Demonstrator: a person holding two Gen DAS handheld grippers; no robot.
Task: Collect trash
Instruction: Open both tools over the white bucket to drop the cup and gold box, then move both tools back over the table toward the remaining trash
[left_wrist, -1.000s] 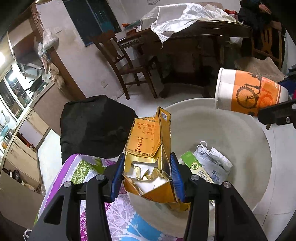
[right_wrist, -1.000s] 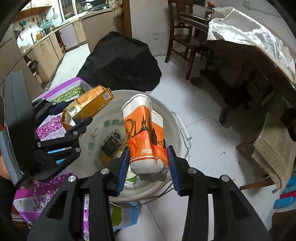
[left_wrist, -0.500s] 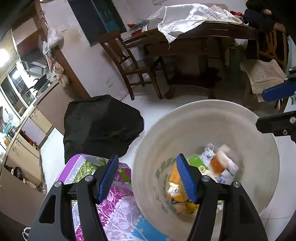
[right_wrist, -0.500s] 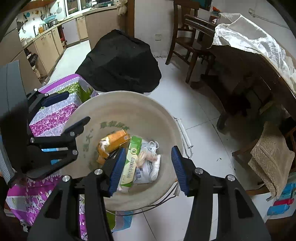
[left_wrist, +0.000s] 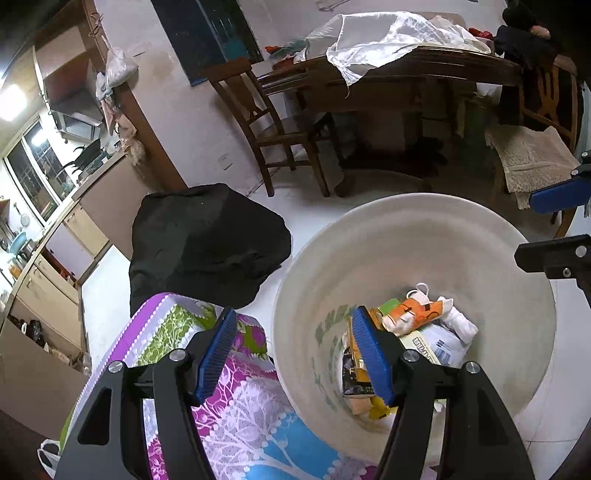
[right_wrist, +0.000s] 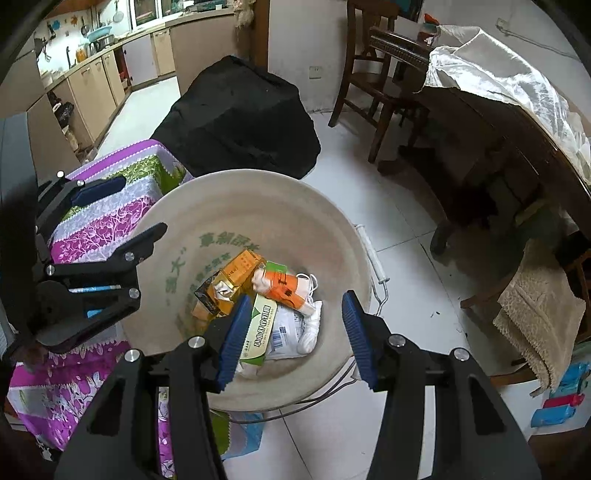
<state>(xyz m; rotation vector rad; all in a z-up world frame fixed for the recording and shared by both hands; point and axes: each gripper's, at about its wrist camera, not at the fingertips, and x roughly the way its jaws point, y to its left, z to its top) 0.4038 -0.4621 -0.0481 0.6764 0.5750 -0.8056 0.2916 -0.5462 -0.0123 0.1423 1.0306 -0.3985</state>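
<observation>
Both our grippers, left (left_wrist: 291, 350) and right (right_wrist: 291, 336), hang with fingers apart, empty; the cup (right_wrist: 284, 286) and box (right_wrist: 231, 277) lie in the bucket (right_wrist: 258, 192).

Left gripper (left_wrist: 291, 350): matte black angular frame, two fingers (left_wrist: 216, 354) faced with ribbed blue pads, silver screws along each finger base. Right gripper (right_wrist: 293, 334): identical build, black frame, blue ribbed pads (right_wrist: 232, 338), round silver screws behind pads. Triangular cut-outs in frame arms nearest camera. No cables, markings, skin visible.
</observation>
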